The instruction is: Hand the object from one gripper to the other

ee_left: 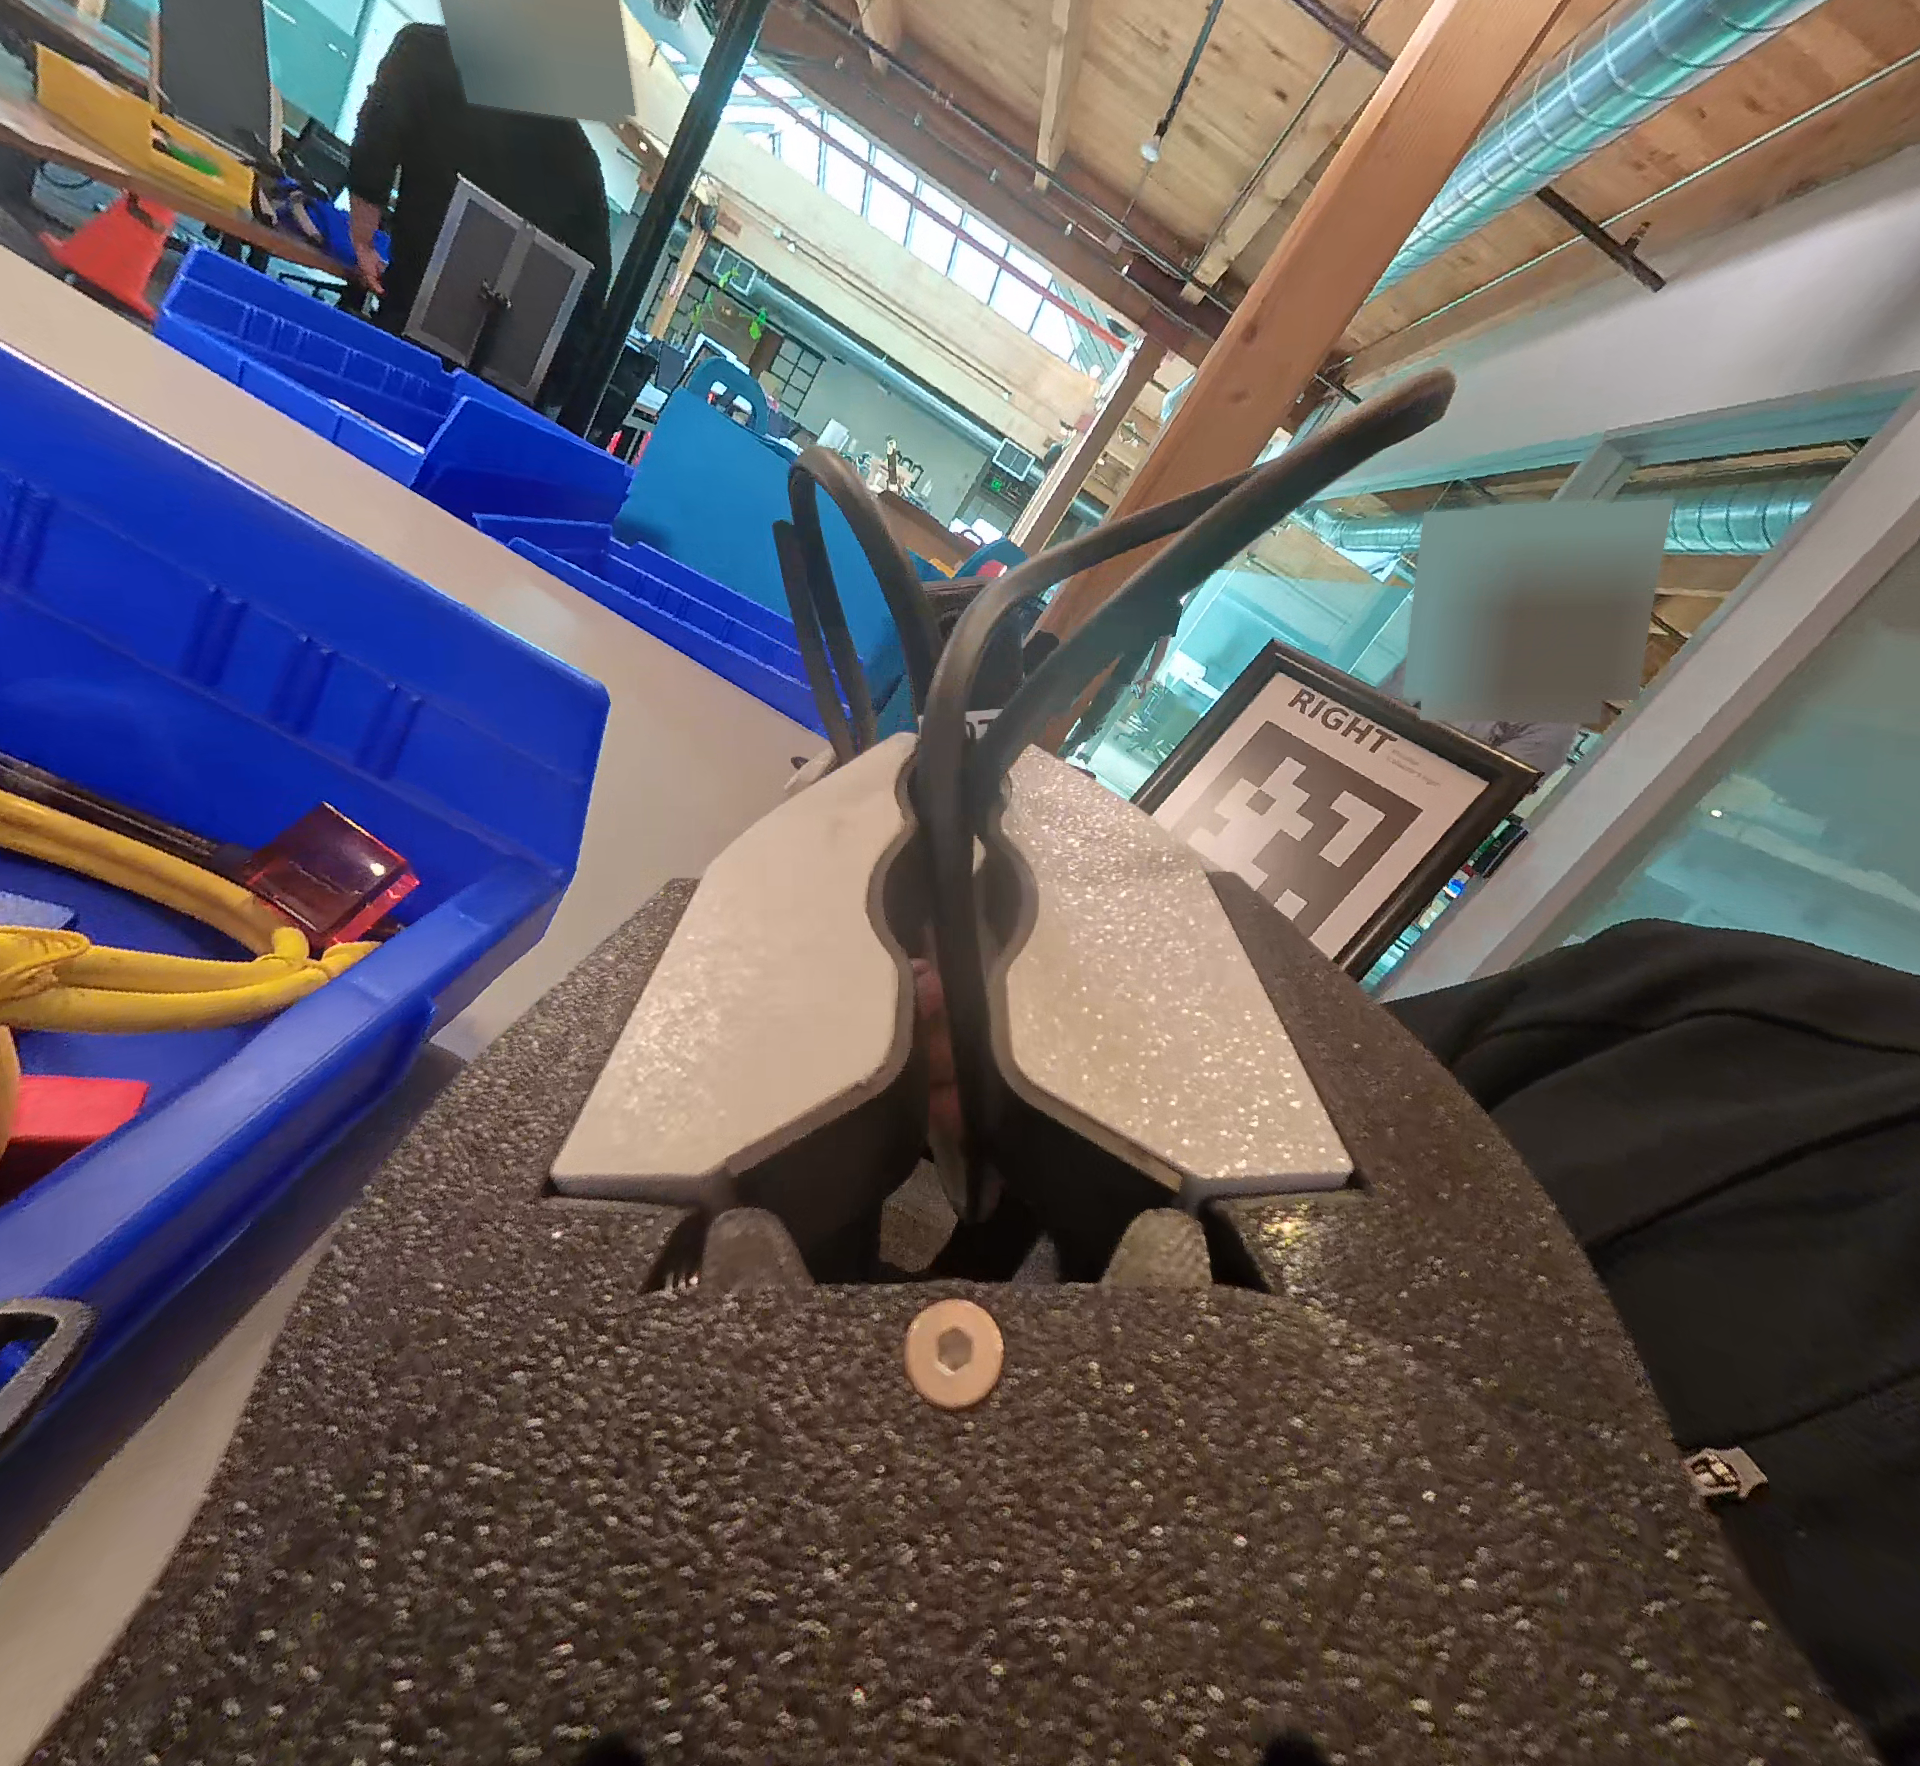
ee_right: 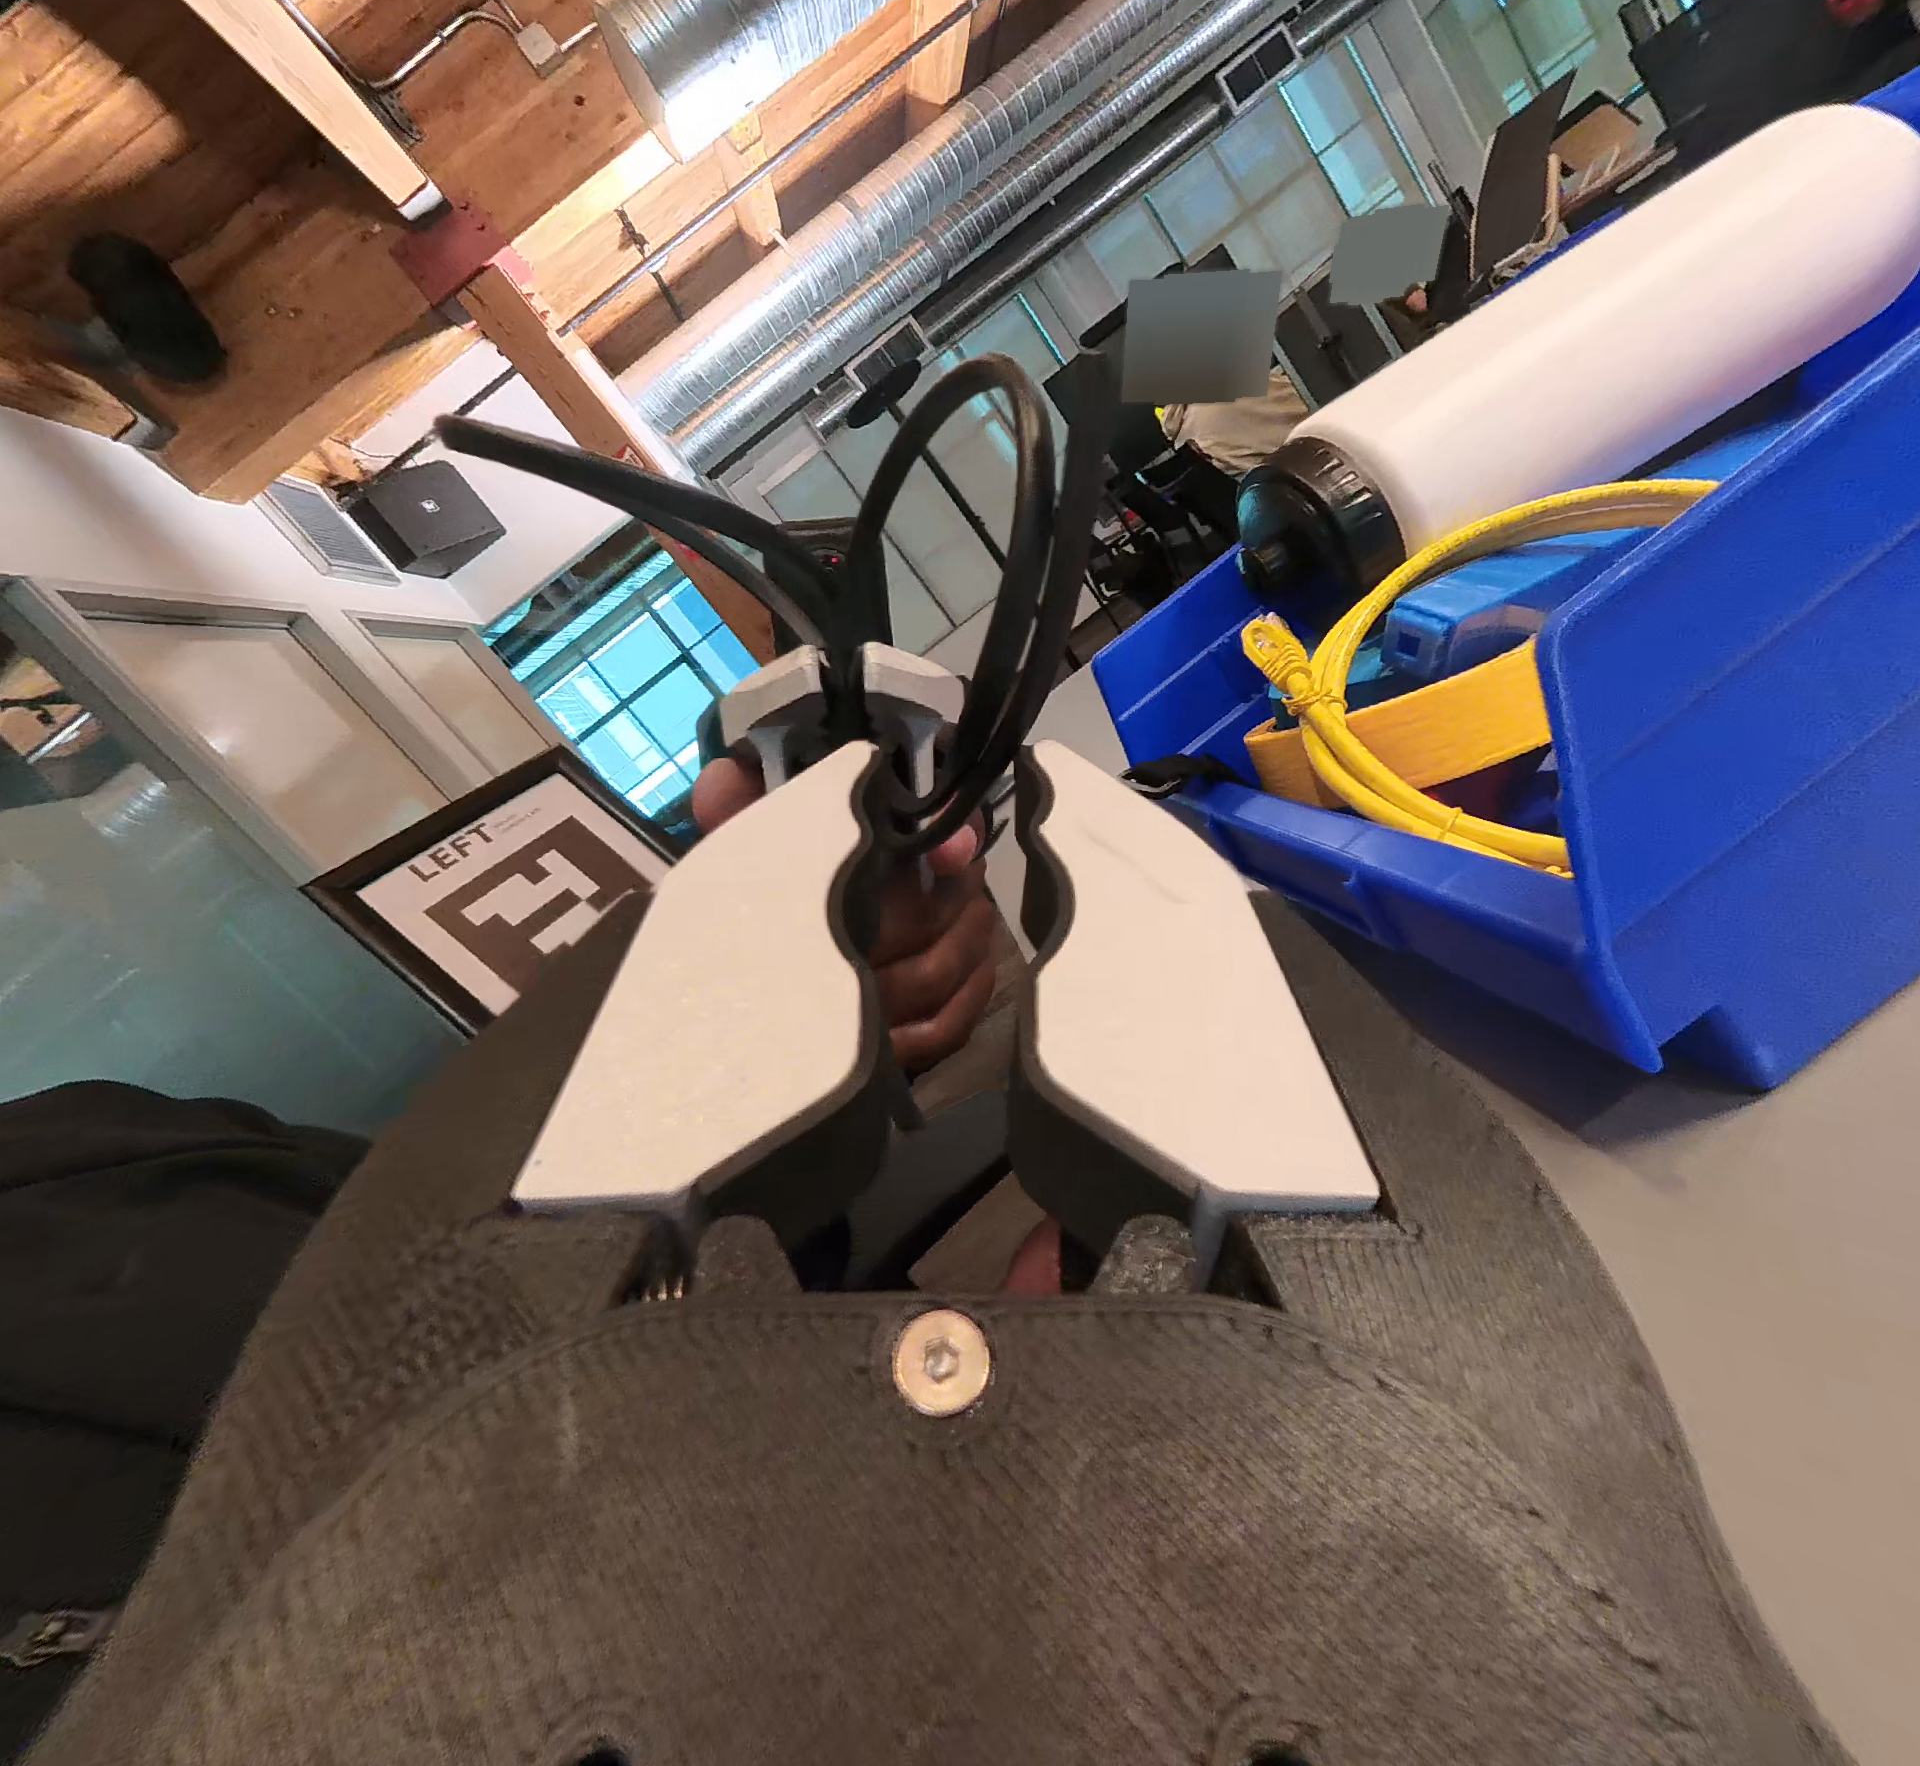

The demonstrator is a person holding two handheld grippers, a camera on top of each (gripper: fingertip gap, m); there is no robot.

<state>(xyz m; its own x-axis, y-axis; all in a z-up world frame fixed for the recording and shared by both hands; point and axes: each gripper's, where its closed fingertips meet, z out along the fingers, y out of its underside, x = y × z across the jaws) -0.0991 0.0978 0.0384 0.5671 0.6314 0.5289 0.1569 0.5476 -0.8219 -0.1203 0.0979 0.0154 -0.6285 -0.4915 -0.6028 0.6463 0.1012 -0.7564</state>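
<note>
While clamped at frame centre, left gripper (ee_left: 951, 895) pinching black cable ties (ee_left: 966, 729), loops rising upward. In right wrist view, right gripper (ee_right: 951, 843) parted, fingers (ee_right: 1164, 978) flanking the ties, touching unclear; blue bin (ee_right: 1714, 781) at right.

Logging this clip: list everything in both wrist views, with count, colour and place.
cable bundle: one, black, looped, clamped in the left tool
bins: several, blue, on the table to the left; one more to the right
bottle: one, white with a black cap, lying in the right-hand bin
network cable: one, yellow, coiled in that bin
block: one, clear red, in the nearest left bin
framed marker cards: two, black and white, standing behind the tools
left tool: shut on the cable bundle
right tool: open, one finger on each side of the bundle
hand: one, gripping the left tool's handle
</note>
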